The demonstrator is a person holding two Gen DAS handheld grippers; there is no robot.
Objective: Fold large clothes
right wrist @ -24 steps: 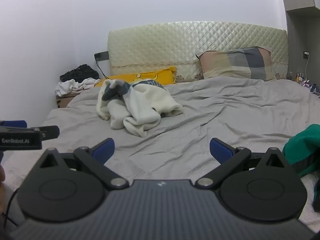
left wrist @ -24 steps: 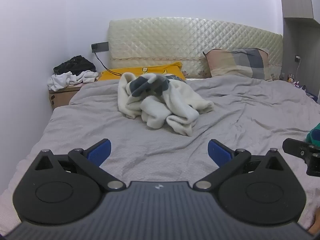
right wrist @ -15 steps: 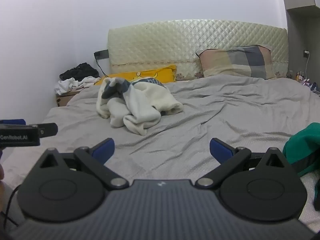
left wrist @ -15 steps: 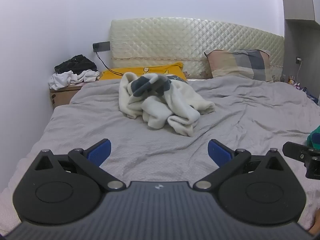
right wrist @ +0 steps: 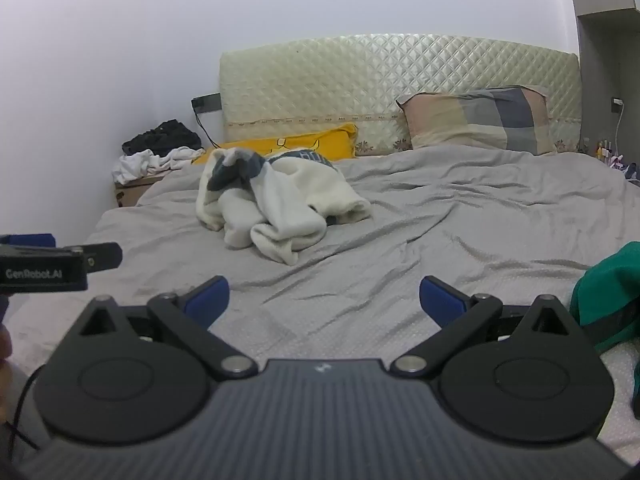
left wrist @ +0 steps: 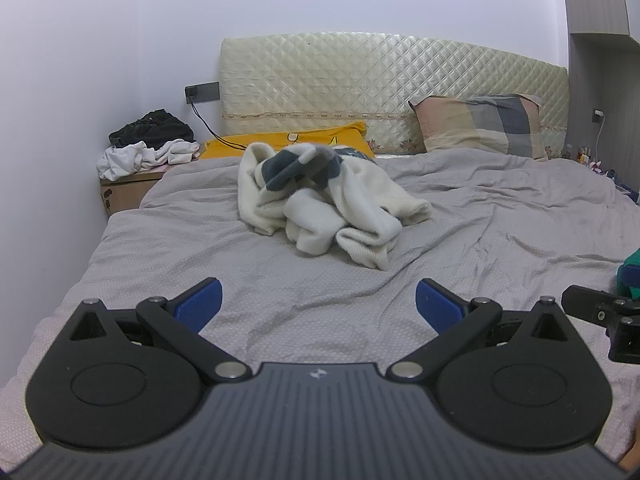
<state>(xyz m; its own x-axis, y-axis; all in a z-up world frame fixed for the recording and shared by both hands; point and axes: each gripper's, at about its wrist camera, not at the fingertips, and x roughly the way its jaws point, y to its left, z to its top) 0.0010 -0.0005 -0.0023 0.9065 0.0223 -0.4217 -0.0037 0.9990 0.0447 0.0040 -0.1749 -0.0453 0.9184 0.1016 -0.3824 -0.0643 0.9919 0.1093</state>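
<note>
Fingers [left wrist: 199,305] of the left gripper [left wrist: 318,306] and right gripper [right wrist: 325,299] gape wide, holding nothing, tilted slightly down over the bed [left wrist: 500,240]. The crumpled cream sweater [left wrist: 328,204] lies well ahead, bare grey sheet between; a green garment [right wrist: 608,292] sits at the right edge.

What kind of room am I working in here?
A bedroom, most likely in a home. A bed with a rumpled grey sheet fills the view, backed by a quilted cream headboard, with a patchwork pillow leaning on it. A crumpled white garment lies on the sheet.
</note>
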